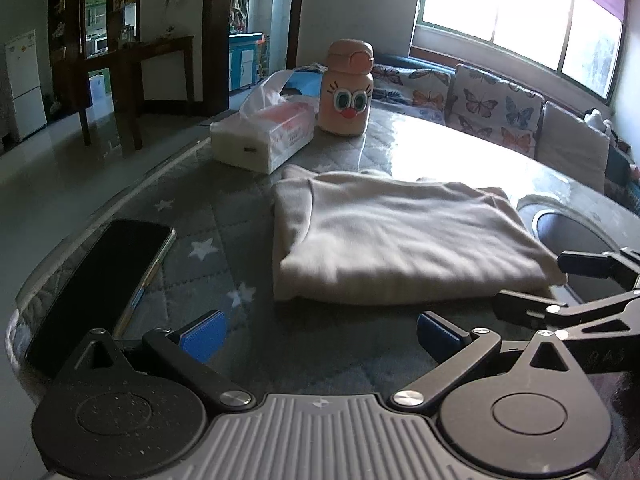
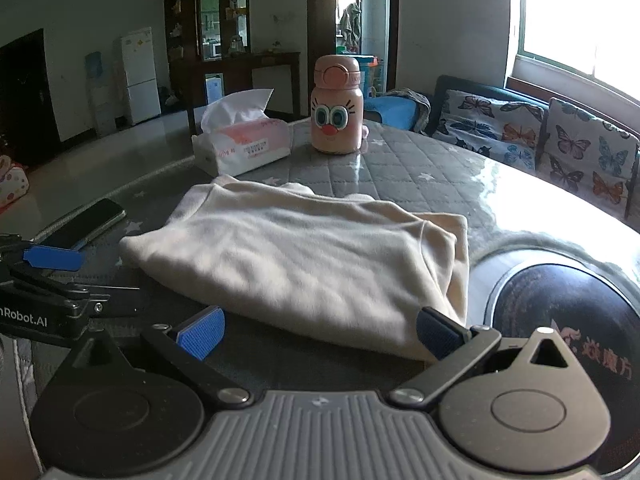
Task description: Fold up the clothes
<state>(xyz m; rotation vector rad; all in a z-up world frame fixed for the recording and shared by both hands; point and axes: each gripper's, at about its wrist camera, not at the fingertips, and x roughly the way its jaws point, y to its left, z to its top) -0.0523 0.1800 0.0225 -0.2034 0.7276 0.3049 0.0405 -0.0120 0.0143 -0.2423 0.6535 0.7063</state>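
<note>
A cream garment [image 1: 400, 240] lies folded into a flat rectangle on the round grey quilted table [image 1: 224, 216]. It also shows in the right wrist view [image 2: 312, 256]. My left gripper [image 1: 320, 334] is open and empty, just in front of the garment's near edge. My right gripper [image 2: 320, 332] is open and empty, its fingers either side of the garment's near corner, not touching it as far as I can tell. The right gripper shows at the right of the left wrist view [image 1: 568, 284]. The left gripper shows at the left edge of the right wrist view [image 2: 60, 280].
A black phone [image 1: 100, 276] lies at the table's left edge. A tissue pack [image 1: 268, 136] and a peach bottle with a cartoon face [image 1: 348, 88] stand behind the garment. A dark round inset [image 2: 568, 344] sits in the table at right. A butterfly-print sofa [image 1: 496, 108] stands beyond.
</note>
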